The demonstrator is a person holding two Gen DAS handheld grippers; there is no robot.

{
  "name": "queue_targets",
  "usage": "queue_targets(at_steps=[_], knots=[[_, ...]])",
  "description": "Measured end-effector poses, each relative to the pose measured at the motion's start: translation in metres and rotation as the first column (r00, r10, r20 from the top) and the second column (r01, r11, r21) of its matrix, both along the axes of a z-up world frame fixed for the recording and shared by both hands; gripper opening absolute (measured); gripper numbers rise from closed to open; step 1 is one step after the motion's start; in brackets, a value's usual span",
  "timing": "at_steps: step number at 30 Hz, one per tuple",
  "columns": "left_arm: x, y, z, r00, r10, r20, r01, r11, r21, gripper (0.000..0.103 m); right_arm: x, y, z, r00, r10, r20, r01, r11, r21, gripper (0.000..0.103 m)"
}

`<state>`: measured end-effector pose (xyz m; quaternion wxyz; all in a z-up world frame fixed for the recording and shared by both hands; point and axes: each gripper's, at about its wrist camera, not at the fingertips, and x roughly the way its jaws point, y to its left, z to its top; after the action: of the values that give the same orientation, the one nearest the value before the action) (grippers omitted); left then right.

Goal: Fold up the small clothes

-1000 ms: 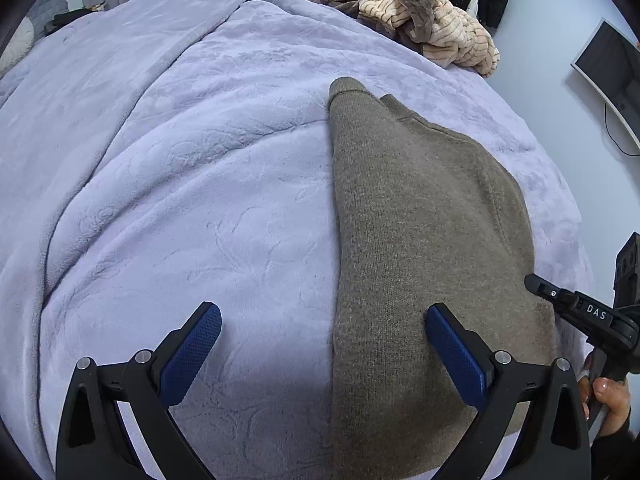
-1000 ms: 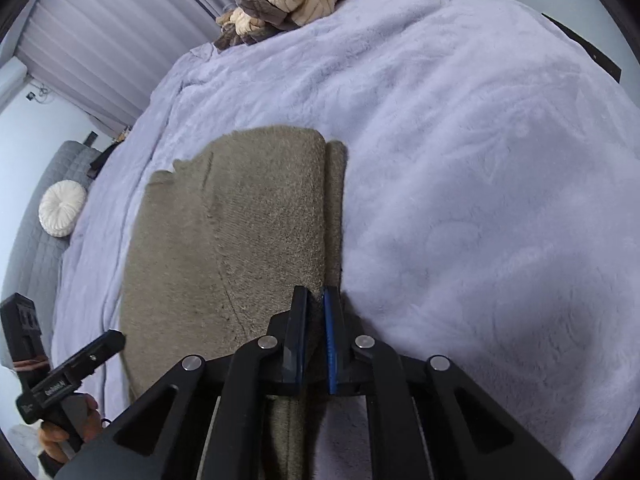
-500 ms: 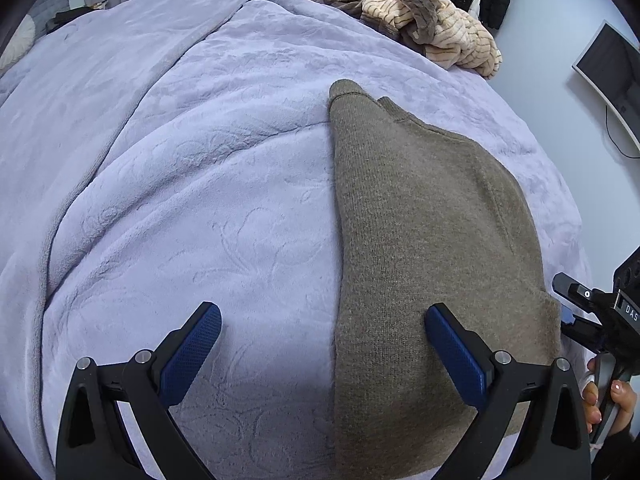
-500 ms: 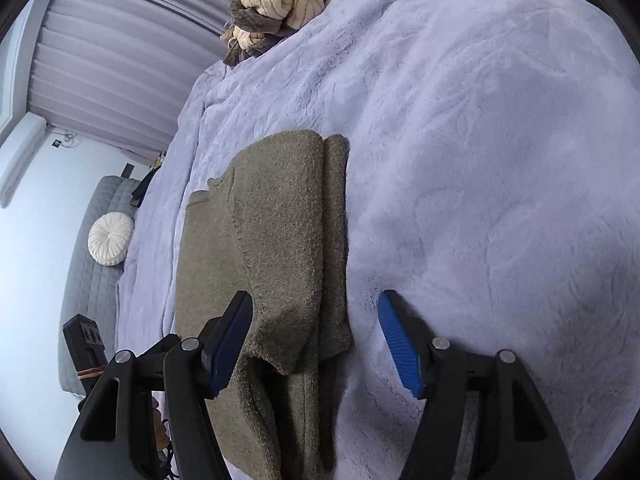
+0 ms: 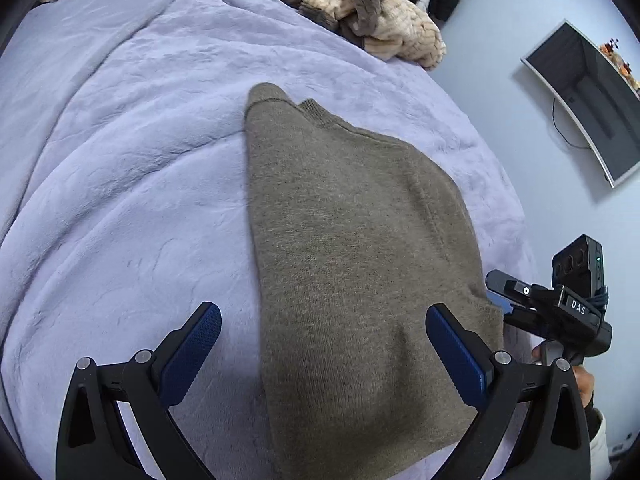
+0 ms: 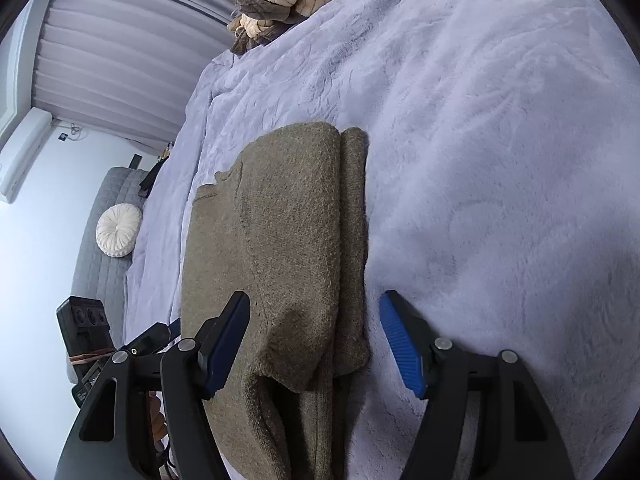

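A heap of cream and brown clothes [image 5: 360,12] sits at the bed's [image 5: 120,160] far end, well apart from the olive sweater [image 5: 352,260] lying folded mid-bed. Left gripper [image 5: 324,352] and right gripper [image 6: 316,344] hover low over its near edge, jaws spread wide, holding nothing.

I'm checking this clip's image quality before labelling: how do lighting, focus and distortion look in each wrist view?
Left wrist view: soft, even daylight, no glare; the brown sweater knit is sharp; strong fisheye bends the wall monitor and bed edge. Right wrist view: equally sharp, only a faint shadow beside the sweater, curtain folds bowed, dark vignette at the corners.
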<state>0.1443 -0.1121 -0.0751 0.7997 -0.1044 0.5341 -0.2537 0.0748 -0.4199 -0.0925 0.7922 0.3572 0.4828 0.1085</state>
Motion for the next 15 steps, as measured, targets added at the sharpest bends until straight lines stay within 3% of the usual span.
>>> queue_targets(at_steps=[3,5,8,15], knots=[[0.017,-0.005,-0.014,0.998,-0.007,-0.062,0.007,1.0,-0.01,0.103,0.007,0.002,-0.002,1.0,0.018,-0.019,-0.018,1.0,-0.014,0.071],[0.027,-0.007,-0.023,0.994,-0.016,-0.111,0.009,0.998,-0.063,0.103,0.012,0.007,-0.001,0.999,0.044,-0.026,-0.044,0.999,-0.019,0.073],[0.033,-0.017,-0.031,0.987,-0.031,-0.155,0.014,0.994,-0.11,0.103,0.023,0.016,-0.003,0.996,0.092,-0.021,-0.091,0.995,0.037,0.073],[0.032,-0.038,-0.04,0.99,-0.065,-0.128,0.06,0.997,-0.047,0.103,0.047,0.033,-0.021,0.99,0.136,-0.045,-0.134,0.99,0.049,0.074]])
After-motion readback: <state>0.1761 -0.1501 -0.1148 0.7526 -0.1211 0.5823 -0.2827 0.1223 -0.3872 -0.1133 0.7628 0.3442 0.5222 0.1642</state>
